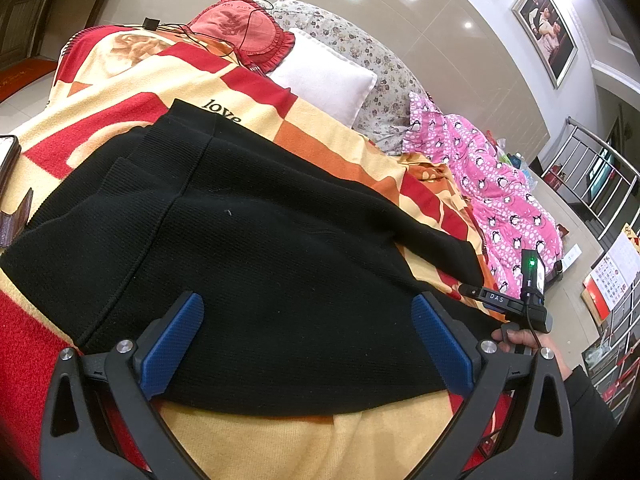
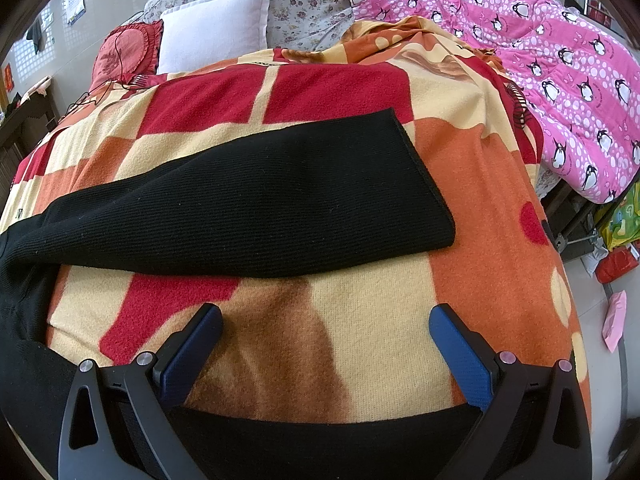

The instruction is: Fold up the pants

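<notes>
Patterned blanket (image 2: 360,340) bears one pair of black pants (image 2: 256,204); both grippers' fingers (image 1: 176,344) (image 2: 460,348) spread wide, empty

We read "love" in black letters on the blanket (image 1: 224,92) at upper centre of the left wrist view, and "DAS" on the right gripper (image 1: 496,298) at lower right.
</notes>
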Tool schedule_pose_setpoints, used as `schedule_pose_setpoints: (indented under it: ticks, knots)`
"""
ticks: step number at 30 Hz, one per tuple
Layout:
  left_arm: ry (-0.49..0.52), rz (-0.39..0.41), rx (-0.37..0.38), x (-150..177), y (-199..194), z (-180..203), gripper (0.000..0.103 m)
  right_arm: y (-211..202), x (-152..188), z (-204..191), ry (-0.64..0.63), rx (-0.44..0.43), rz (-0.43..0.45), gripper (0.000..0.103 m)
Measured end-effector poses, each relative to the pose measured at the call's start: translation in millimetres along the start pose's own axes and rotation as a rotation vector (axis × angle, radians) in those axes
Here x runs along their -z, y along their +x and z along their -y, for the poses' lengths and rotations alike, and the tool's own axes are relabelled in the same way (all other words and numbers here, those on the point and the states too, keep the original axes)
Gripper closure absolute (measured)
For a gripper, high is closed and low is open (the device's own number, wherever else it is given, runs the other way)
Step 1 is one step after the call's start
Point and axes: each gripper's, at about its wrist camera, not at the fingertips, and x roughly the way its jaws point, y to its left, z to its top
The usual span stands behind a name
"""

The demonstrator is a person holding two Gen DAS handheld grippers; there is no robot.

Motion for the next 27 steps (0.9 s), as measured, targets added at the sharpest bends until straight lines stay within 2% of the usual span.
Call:
schedule_pose_setpoints:
  ticks: [5,27]
  knots:
    - [0.011,-0.003,-0.015,0.0,0.1,3.6,0.0,0.0,0.1,0.3,0.0,0.0,0.0,0.001]
    - [-0.001,0.0,0.0,-0.6,-1.2,-0.3,0.0,0.2,0.5,0.7,0.0,-0.001,0.001,0.001]
